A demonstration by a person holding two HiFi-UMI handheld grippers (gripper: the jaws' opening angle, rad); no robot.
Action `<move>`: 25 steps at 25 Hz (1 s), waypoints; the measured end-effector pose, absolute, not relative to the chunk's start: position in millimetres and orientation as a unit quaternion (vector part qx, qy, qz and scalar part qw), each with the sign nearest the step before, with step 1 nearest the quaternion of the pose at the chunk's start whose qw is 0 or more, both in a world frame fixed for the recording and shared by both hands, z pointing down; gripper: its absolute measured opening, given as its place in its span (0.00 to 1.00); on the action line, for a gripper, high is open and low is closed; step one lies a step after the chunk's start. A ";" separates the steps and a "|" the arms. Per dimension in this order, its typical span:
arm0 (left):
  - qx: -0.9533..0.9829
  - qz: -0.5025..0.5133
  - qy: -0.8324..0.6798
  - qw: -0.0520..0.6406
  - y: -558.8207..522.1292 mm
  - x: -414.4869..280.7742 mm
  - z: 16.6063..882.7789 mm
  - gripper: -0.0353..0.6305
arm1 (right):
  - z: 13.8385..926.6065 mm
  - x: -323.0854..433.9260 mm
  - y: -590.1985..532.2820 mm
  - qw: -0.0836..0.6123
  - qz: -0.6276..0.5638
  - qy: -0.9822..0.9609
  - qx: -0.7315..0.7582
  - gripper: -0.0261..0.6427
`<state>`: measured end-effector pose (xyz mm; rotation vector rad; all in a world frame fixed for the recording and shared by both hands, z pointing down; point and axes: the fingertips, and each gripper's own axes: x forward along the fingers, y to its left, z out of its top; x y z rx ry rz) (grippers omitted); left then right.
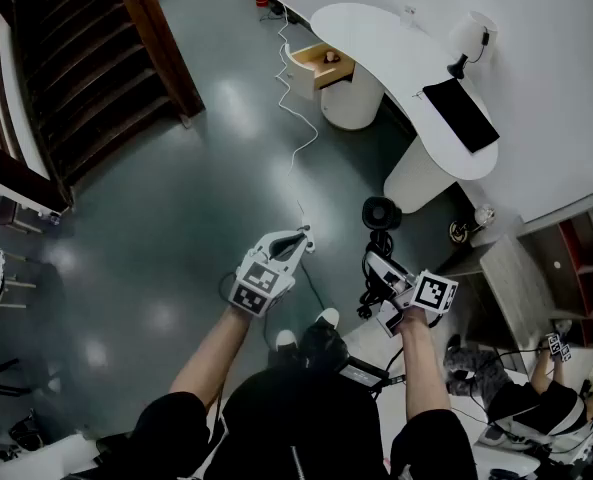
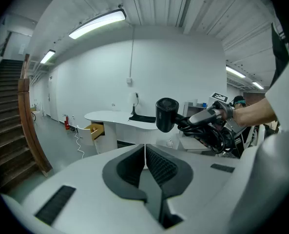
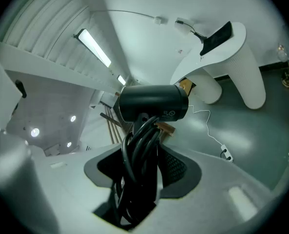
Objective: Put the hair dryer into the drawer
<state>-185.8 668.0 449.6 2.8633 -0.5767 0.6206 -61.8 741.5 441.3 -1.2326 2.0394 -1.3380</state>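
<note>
- Glossy grey floor (image 1: 176, 218) fills most of the head view, with a wooden staircase (image 1: 86, 68) at the upper left.
- A white curved table (image 1: 396, 48) is seen at the upper right; its drawer (image 1: 321, 65) stands pulled open at the left end.
- The left tongs (image 2: 145, 161) are clenched together with nothing between them.
- The right tongs (image 3: 143, 157) are clamped on the handle of the black hair dryer (image 3: 154, 103), around which the cord (image 3: 139, 179) is coiled.
- The hair dryer is held at lower centre, well apart from the drawer.
</note>
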 end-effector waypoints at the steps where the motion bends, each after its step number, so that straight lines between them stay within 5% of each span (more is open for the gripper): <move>1: 0.956 0.206 -0.193 0.077 669.2 -188.0 449.1 0.08 | 444.4 -64.9 742.9 0.200 -0.482 0.728 -0.445 0.33; 25: 0.955 0.205 -0.203 0.075 671.1 -205.9 449.5 0.08 | 458.2 -77.2 744.4 0.174 -0.495 0.706 -0.475 0.33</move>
